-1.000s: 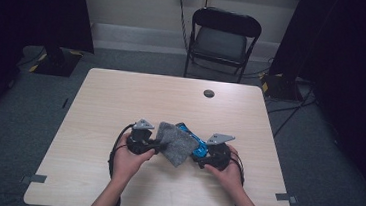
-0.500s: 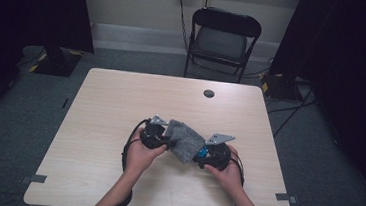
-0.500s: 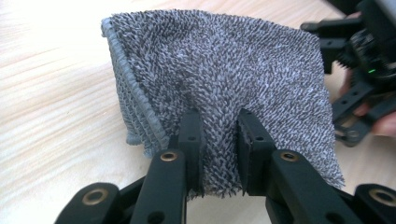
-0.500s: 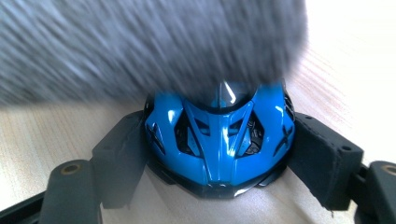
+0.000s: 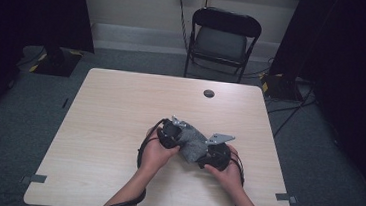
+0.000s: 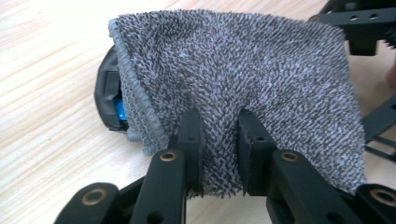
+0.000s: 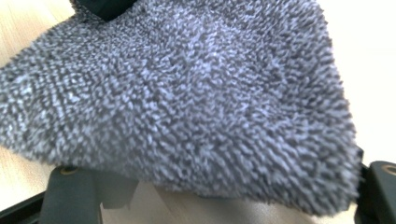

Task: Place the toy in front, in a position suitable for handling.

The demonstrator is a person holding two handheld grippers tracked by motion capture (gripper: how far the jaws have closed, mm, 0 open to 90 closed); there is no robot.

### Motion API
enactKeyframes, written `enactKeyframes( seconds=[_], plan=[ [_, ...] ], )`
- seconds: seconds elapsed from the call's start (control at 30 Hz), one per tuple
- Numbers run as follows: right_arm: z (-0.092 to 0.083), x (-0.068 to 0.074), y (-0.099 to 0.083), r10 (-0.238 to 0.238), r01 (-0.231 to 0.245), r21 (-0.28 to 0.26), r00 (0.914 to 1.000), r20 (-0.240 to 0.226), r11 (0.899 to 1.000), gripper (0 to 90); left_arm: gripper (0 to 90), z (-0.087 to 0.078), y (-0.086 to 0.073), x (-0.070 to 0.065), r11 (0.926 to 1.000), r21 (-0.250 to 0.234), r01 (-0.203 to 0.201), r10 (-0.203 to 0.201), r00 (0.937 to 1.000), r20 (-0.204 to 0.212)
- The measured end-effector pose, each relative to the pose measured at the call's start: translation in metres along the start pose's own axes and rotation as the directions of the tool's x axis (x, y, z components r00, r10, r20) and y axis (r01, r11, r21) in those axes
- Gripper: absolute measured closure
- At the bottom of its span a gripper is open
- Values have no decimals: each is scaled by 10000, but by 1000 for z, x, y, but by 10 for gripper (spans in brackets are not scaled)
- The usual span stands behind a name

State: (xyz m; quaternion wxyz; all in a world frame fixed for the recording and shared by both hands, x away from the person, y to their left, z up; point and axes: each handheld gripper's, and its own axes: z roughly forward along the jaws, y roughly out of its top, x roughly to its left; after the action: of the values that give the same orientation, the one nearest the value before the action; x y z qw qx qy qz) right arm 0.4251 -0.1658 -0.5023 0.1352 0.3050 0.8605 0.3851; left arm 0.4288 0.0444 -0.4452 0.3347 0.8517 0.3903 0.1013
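A grey terry cloth [image 5: 192, 141] hangs between both hands over the front middle of the table [image 5: 115, 112]. My left gripper [image 5: 174, 134] is shut on the cloth's lower edge; in the left gripper view its jaws [image 6: 217, 119] pinch the cloth [image 6: 243, 74]. Beneath the cloth a black and blue object [image 6: 108, 95] pokes out, off the tabletop. My right gripper [image 5: 207, 154] holds it in wide-set jaws. In the right gripper view the cloth [image 7: 187, 107] drapes over the gripper [image 7: 219, 191] and hides the pads.
A small black round disc [image 5: 209, 93] lies near the table's far edge. A black folding chair [image 5: 223, 36] stands behind the table. Cables trail from both grippers toward the table's near edge.
My left gripper has slid to the right toward the right gripper, dragging the cloth over the blue object, whose blue face is now covered. The right hand has kept still.
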Motion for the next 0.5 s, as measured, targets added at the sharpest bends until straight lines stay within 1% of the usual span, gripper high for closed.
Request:
enactKeyframes(
  seconds=[0.07,0.1,0.17,0.2,0.27,0.33,0.4,0.5],
  plan=[
    [0,0,0,-11,11,1,10000,-3,10000,236,738,2,-1,1,10000,3,12,-12,10000,-42],
    [0,0,0,-11,11,3,10000,4,10000,236,737,2,-2,1,10000,-57,43,-44,9999,-141],
    [0,0,0,-12,12,2,10000,1,10000,236,736,2,-2,1,9999,-101,87,-88,9999,-148],
    [0,0,0,-12,12,1,10000,0,10000,236,736,1,-1,2,9997,-182,146,-150,9996,-231],
    [0,0,0,-3,3,1,10000,3,10000,236,735,1,0,2,9993,-258,276,-282,9994,-220],
    [0,0,0,4,-4,2,10000,0,10000,236,731,3,1,1,9996,-225,167,-174,9993,-333],
    [0,0,0,-14,14,14,10000,-8,10000,236,721,6,0,-2,9998,-173,42,-46,9996,-273],
    [0,0,0,-10,10,8,10000,-3,10000,236,720,7,-2,-3,9998,-179,64,-69,9996,-271]
  ],
)
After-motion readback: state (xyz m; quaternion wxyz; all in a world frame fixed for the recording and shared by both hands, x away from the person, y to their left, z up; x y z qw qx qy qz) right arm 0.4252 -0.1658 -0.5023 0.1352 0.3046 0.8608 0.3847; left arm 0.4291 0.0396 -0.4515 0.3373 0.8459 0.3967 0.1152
